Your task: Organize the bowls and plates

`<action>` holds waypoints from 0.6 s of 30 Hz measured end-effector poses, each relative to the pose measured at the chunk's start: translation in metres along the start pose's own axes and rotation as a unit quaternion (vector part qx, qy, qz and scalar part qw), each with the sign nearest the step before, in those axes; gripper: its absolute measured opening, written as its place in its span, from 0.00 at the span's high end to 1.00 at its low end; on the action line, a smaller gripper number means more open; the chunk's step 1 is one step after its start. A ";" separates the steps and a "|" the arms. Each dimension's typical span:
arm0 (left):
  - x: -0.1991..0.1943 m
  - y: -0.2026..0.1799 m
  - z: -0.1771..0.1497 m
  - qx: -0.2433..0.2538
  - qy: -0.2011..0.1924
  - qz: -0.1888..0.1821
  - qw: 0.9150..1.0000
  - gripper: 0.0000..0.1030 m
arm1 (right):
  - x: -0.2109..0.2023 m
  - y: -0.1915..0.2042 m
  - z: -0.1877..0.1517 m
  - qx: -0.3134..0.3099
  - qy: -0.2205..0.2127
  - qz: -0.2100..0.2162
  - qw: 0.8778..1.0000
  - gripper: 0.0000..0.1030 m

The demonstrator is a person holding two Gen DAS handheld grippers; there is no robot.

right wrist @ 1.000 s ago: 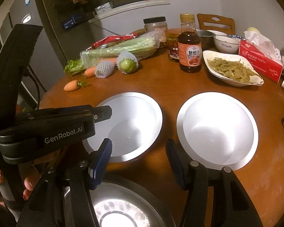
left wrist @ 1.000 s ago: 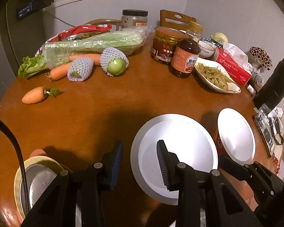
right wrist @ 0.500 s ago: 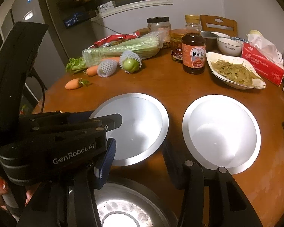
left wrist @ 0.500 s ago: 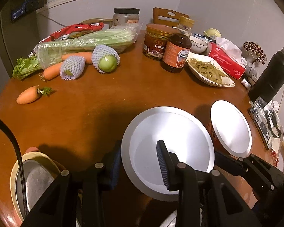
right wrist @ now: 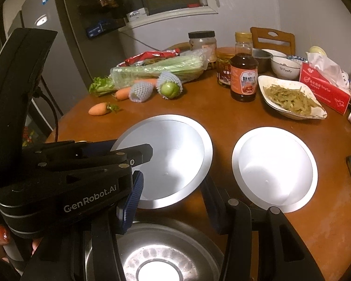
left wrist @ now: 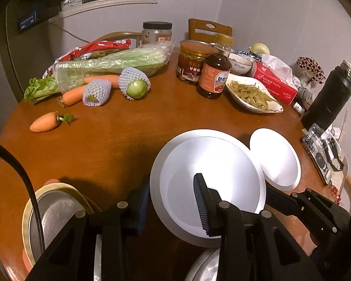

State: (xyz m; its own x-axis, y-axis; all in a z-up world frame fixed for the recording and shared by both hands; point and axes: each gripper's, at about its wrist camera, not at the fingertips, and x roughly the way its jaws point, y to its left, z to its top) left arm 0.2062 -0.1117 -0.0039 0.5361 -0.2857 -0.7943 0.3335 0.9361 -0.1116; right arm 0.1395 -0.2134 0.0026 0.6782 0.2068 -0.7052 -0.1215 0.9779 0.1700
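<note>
two carrots (left wrist: 44,123), bottle (left wrist: 214,77) and food dish (left wrist: 252,94) crowd the table (left wrist: 119,140).

Left claw (left wrist: 173,201) has clamped the plate (left wrist: 208,178) rim, lifting it

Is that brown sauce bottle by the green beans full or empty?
Mostly full: dark liquid fills the sauce bottle up to its shoulder; only its neck looks clear.

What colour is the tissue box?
Red with white print; the tissue box shows best in the right wrist view.
</note>
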 end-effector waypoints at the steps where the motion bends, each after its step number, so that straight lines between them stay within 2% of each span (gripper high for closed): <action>1: -0.003 0.000 -0.001 0.000 -0.002 -0.001 1.000 0.65 | -0.002 0.001 0.000 -0.001 -0.003 0.000 1.000 0.50; 18: -0.050 -0.013 -0.007 0.011 -0.045 0.004 0.999 0.65 | -0.043 0.015 -0.003 -0.015 -0.043 0.001 0.999 0.50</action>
State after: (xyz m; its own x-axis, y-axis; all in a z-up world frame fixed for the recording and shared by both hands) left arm 0.1699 -0.1085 0.0329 0.6054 -0.2966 -0.7386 0.3453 0.9340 -0.0921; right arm 0.1064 -0.2077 0.0337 0.7368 0.2074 -0.6435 -0.1447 0.9781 0.1496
